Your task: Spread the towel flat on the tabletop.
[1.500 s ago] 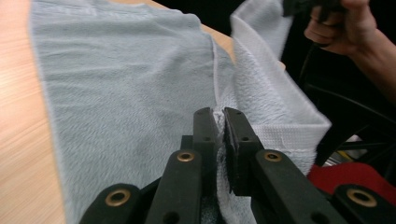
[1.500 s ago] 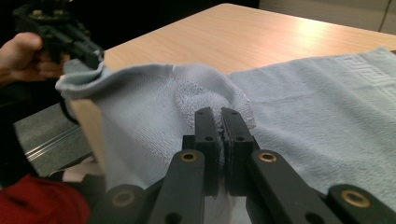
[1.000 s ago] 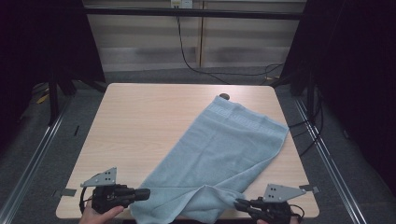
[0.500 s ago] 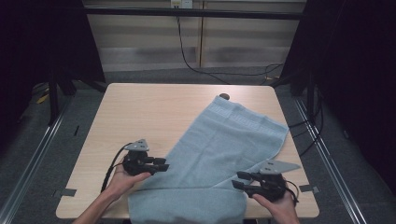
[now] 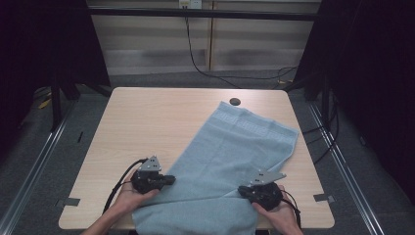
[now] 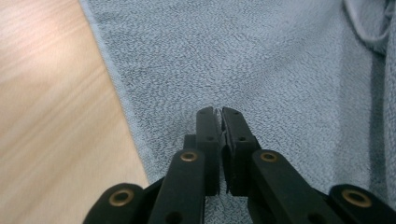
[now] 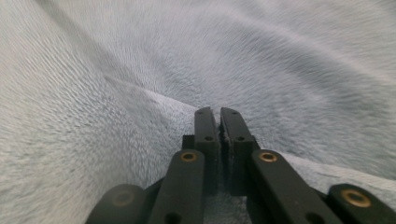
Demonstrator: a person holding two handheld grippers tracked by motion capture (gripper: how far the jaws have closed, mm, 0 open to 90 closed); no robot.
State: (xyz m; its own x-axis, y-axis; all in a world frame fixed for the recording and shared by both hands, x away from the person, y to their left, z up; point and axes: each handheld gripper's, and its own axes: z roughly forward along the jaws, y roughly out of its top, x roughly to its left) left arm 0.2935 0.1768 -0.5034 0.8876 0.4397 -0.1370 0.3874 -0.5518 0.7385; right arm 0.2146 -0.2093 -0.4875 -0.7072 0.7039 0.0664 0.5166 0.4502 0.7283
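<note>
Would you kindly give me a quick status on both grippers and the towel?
Left gripper shut on the towel, at its left edge. Right gripper shut on the towel's right side. Nothing in the way on the table.

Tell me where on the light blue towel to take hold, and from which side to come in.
Grip the towel along its two long side hems, near the table's front edge, coming in low from outside each hem. It lies flat and diagonal, its near end hanging over the front edge, so only the edges give the jaws a lip. The left gripper and right gripper sit there, jaws shut.
</note>
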